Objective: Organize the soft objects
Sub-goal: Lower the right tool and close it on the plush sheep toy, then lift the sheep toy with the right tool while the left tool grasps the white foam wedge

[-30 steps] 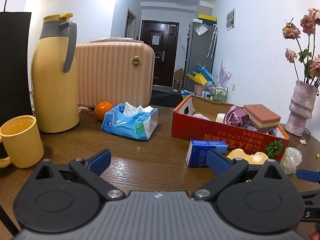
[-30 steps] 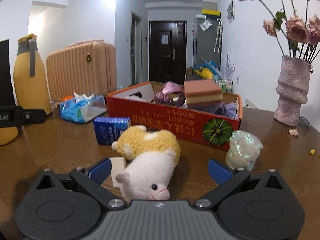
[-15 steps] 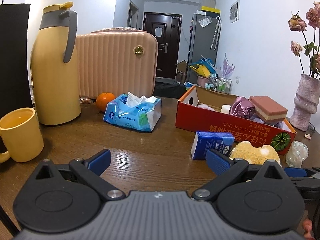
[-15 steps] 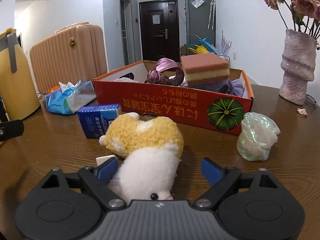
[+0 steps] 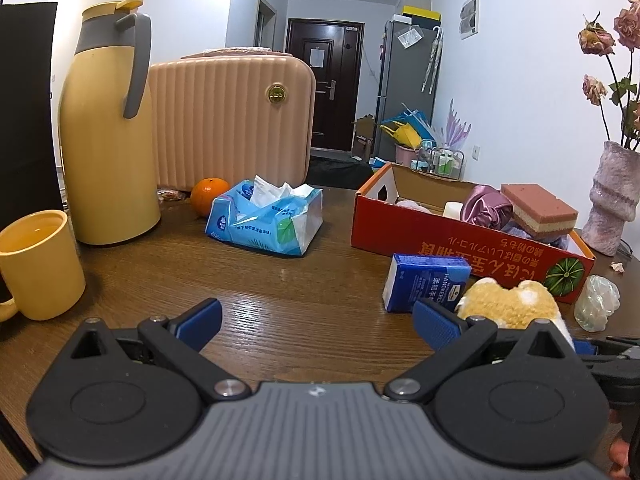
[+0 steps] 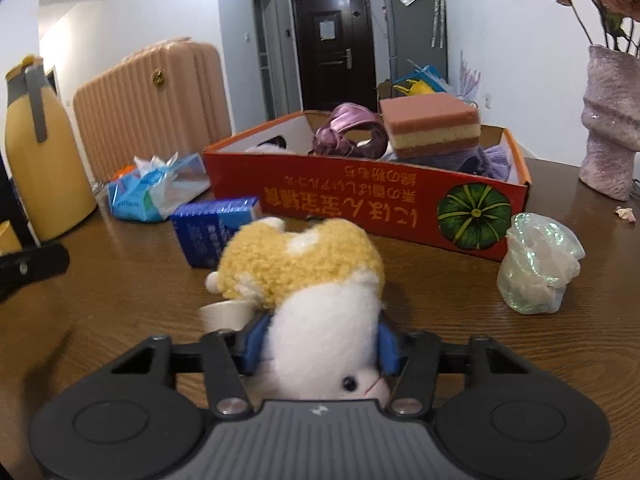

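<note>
A yellow and white plush toy (image 6: 308, 280) lies on the wooden table, and my right gripper (image 6: 320, 346) is shut on its white head. The toy also shows in the left wrist view (image 5: 508, 306). Behind it stands a red cardboard box (image 6: 360, 196) holding a pink sponge (image 6: 430, 124), a purple satin scrunchie (image 6: 348, 132) and purple cloth. A blue tissue packet (image 6: 208, 228) lies left of the toy, and a crumpled shiny bag (image 6: 536, 264) lies to its right. My left gripper (image 5: 316, 320) is open and empty above the table, left of the toy.
A yellow thermos (image 5: 108, 128), a yellow mug (image 5: 36, 264), a peach suitcase (image 5: 232, 120), an orange (image 5: 208, 200) and an open tissue pack (image 5: 268, 220) stand at the left. A pink vase (image 6: 612, 124) with dried flowers stands at the right.
My right gripper moved forward over the plush toy and closed on its head. The left gripper shifted slightly and stayed open.
</note>
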`<state>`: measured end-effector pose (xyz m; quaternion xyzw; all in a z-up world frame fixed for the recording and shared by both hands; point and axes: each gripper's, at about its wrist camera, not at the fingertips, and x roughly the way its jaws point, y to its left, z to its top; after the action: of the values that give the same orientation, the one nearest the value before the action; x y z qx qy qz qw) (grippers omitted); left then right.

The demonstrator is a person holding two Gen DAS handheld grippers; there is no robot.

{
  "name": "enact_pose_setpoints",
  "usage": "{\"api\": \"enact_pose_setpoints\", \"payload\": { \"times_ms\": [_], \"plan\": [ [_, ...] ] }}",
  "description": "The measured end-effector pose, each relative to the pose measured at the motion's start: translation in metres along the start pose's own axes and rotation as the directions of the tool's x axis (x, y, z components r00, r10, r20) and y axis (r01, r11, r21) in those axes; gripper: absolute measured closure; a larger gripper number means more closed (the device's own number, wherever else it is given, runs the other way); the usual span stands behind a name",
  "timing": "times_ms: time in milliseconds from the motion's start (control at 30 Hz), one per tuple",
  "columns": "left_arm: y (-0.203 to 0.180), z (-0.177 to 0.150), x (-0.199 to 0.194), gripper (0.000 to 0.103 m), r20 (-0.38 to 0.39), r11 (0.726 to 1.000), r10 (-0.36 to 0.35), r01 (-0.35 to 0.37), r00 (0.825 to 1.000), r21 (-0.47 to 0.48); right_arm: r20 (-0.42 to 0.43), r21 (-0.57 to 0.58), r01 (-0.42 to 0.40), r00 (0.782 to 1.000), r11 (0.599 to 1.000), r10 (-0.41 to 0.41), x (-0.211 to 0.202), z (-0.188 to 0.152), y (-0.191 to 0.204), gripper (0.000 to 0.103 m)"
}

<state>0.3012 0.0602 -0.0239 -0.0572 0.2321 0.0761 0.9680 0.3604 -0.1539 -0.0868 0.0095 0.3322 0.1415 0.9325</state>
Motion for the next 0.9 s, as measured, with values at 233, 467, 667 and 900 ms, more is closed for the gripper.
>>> {"api": "enact_pose_setpoints", "payload": {
  "times_ms": [233, 467, 667, 900],
  "plan": [
    [0.0, 0.0, 0.0, 0.0, 0.003, 1.0, -0.002, 0.002, 1.0, -0.003, 0.027, -0.001, 0.008, 1.0, 1.0, -0.008, -0.006, -0.001, 0.001, 0.057],
    [-0.003, -0.001, 0.0, 0.0, 0.01, 1.0, 0.011, -0.011, 1.0, -0.006, 0.096, 0.045, 0.023, 0.995, 0.999, -0.027, -0.02, 0.001, -0.009, 0.058],
    [-0.014, -0.005, 0.001, 0.0, 0.008, 1.0, 0.006, -0.006, 1.0, 0.019, 0.154, 0.089, 0.031, 0.987, 0.996, -0.044, -0.035, 0.001, -0.023, 0.058],
    [-0.04, -0.012, 0.0, 0.0, -0.01, 0.999, -0.029, 0.03, 1.0, 0.038, 0.188, 0.104, 0.041, 0.98, 0.994, -0.06, -0.05, -0.001, -0.038, 0.058]
  ]
}}
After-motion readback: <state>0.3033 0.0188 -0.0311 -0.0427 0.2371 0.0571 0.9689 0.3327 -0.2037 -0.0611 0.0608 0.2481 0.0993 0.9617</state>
